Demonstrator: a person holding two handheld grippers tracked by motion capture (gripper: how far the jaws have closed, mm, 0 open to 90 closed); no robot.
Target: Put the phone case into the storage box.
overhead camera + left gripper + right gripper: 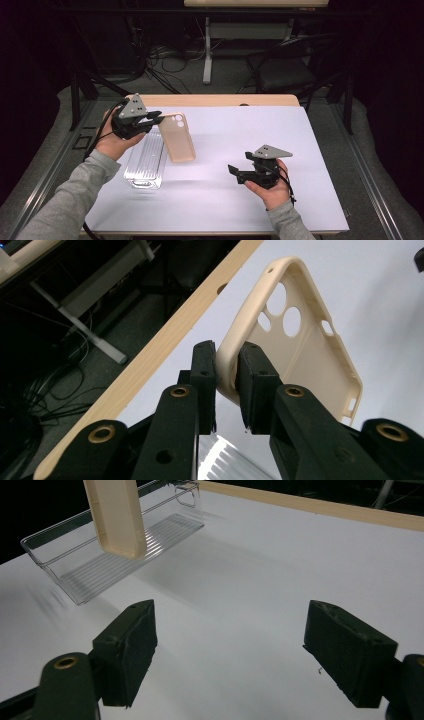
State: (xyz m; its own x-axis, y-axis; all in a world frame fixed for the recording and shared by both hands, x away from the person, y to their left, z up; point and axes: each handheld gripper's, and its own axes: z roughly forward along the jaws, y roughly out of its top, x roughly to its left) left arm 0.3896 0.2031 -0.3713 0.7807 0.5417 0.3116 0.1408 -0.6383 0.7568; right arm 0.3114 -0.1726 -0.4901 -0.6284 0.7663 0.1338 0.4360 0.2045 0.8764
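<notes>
The tabletop [280,150] is covered by a white sheet, matte and bare over most of its width, with a strip of pale wood showing along the far edge. A small hole sits in that wooden strip. Beyond it the room is dark: grey floor, a tangle of black cables, the white foot of another desk, and a black chair at the right. Dark rails run along both sides of the tabletop.

The left tongs [159,118] are pressed on the side rim of a beige phone case [176,137], pinching it near the camera cutouts. The case hangs clear of the surface, tilted, its lower end over the near right edge of a clear tray [145,161]. In the left gripper view the pads clamp the rim from both sides, and the case's inside faces the camera. The tray is ribbed on its floor and lies on the white sheet at the left.

The right tongs [234,172] are spread wide with nothing between them, held low over the bare sheet, well apart from the case and tray.
</notes>
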